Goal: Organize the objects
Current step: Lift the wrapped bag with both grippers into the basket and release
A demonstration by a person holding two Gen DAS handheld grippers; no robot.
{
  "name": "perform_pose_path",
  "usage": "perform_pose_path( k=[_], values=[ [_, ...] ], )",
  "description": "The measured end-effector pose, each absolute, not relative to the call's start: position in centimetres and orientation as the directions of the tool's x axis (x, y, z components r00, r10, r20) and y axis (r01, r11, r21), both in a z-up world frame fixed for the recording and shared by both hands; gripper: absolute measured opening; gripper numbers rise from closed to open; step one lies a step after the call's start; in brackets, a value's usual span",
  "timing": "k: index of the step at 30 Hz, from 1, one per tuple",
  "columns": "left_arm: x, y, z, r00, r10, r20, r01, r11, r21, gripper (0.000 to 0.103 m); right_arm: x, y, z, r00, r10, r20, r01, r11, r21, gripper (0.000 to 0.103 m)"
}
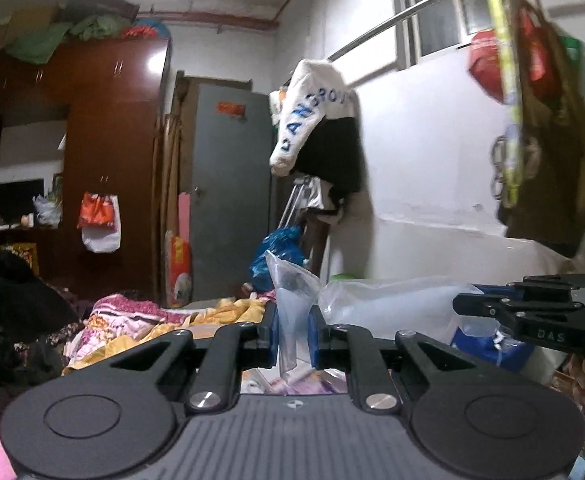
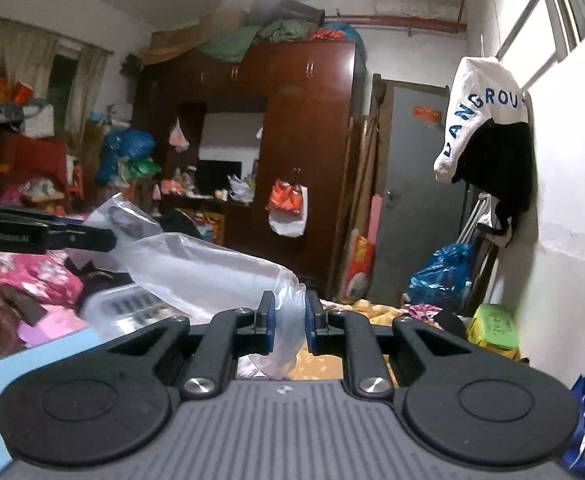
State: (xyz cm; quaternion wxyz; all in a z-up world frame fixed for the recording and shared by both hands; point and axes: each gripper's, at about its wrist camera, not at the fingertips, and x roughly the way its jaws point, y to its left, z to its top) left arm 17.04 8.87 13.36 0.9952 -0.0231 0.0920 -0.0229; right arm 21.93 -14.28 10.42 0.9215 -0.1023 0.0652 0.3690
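Observation:
A clear plastic bag point(image 1: 388, 304) is stretched between my two grippers above a cluttered bed. My left gripper point(image 1: 294, 336) is shut on one edge of the bag, which stands up between its blue pads. My right gripper point(image 2: 288, 322) is shut on the other edge of the bag point(image 2: 212, 264). The right gripper also shows in the left wrist view point(image 1: 532, 312) at the right. The left gripper shows in the right wrist view point(image 2: 44, 234) at the left. A clear plastic box point(image 2: 124, 308) with dark items lies below the bag.
The bed point(image 1: 140, 316) is strewn with floral bedding and dark clothes. A brown wardrobe point(image 2: 308, 152) and a grey door point(image 2: 408, 184) stand behind. A white garment point(image 1: 312, 116) hangs on a wall rail. Bags point(image 1: 532, 80) hang at the right. A blue bag point(image 2: 444, 272) sits by the wall.

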Motion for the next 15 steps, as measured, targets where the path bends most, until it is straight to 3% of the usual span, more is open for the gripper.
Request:
perform_pose_path(
  k=[5, 6, 7, 9, 10, 15],
  values=[
    [20.5, 10.1, 12.0, 0.972, -0.024, -0.234, 0.01, 0.998, -0.059, 0.018, 25.5, -12.8, 8.6, 0.7, 0.67, -0.245, -0.705, 0.703, -0.091, 0.019],
    [20.9, 10.2, 11.6, 0.971, -0.027, -0.238, 0.014, 0.998, -0.057, 0.021, 25.8, -12.5, 8.1, 0.706, 0.661, -0.254, -0.699, 0.708, -0.099, 0.029],
    [21.1, 10.4, 11.1, 0.97, -0.005, -0.242, -0.008, 0.999, -0.053, 0.026, 25.9, -12.4, 7.9, 0.716, 0.646, -0.265, -0.687, 0.718, -0.108, 0.05],
    [21.9, 10.6, 10.4, 0.964, 0.054, -0.259, -0.064, 0.998, -0.029, 0.073, 25.6, -12.4, 7.3, 0.751, 0.601, -0.275, -0.648, 0.75, -0.131, 0.075],
    [21.9, 11.0, 10.0, 0.965, 0.051, -0.256, -0.063, 0.997, -0.037, 0.081, 25.5, -12.7, 7.1, 0.762, 0.596, -0.253, -0.638, 0.759, -0.133, 0.086],
    [21.3, 11.4, 9.5, 0.969, -0.003, -0.248, -0.015, 0.998, -0.068, 0.089, 25.1, -13.4, 7.3, 0.749, 0.61, -0.257, -0.649, 0.754, -0.101, 0.096]
  ],
)
